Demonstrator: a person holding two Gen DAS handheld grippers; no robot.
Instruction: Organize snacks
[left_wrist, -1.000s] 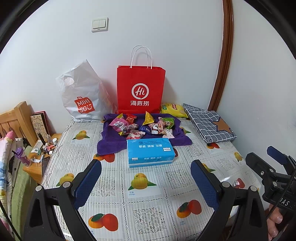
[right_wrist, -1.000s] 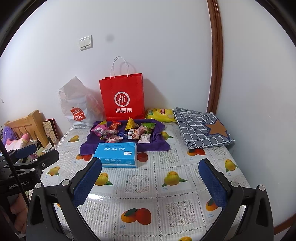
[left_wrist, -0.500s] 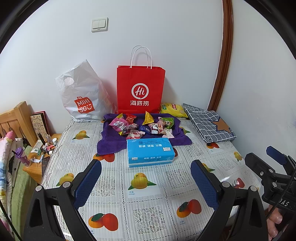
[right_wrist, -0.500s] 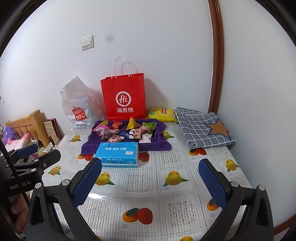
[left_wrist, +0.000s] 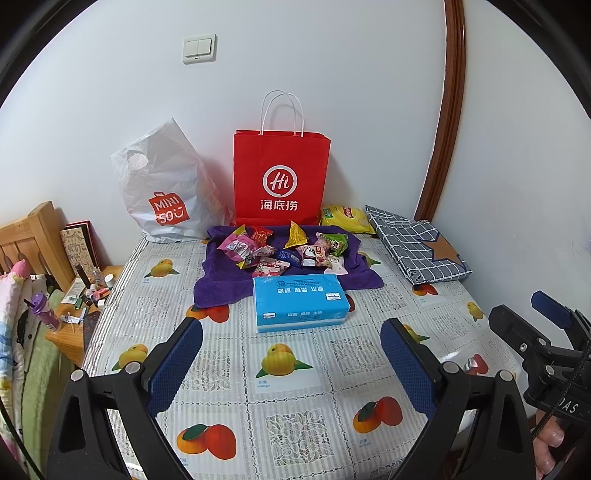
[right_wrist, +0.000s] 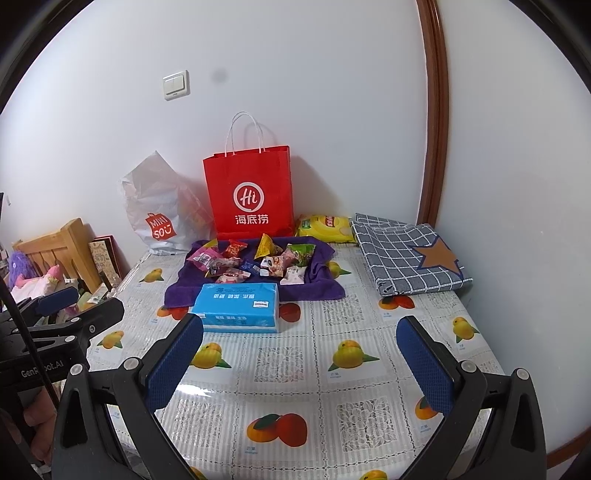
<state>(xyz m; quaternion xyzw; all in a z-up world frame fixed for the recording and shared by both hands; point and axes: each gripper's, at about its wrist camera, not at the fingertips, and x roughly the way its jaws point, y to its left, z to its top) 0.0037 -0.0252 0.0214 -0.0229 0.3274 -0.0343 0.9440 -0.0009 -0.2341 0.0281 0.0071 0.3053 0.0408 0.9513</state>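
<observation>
Several small wrapped snacks (left_wrist: 284, 249) (right_wrist: 258, 260) lie in a heap on a purple towel (left_wrist: 218, 288) (right_wrist: 321, 284) at the back of the table. A blue tissue pack (left_wrist: 300, 304) (right_wrist: 238, 308) lies just in front of the towel. A yellow snack bag (left_wrist: 345, 219) (right_wrist: 325, 225) rests by the wall. My left gripper (left_wrist: 291, 354) is open over the near part of the table, well short of the tissue pack. My right gripper (right_wrist: 300, 350) is open too and holds nothing. Each gripper shows at the edge of the other's view.
A red paper bag (left_wrist: 281, 181) (right_wrist: 251, 194) and a white plastic bag (left_wrist: 166, 192) (right_wrist: 159, 212) stand against the wall. A folded checked cloth (left_wrist: 417, 243) (right_wrist: 406, 258) lies at the back right. The fruit-print table cover (left_wrist: 288, 406) fills the foreground. A wooden bedside stand with small items (left_wrist: 81, 299) is left.
Both views have shifted very slightly; the right wrist camera has drifted a little so the bags sit a touch further right. Nothing on the table has moved.
</observation>
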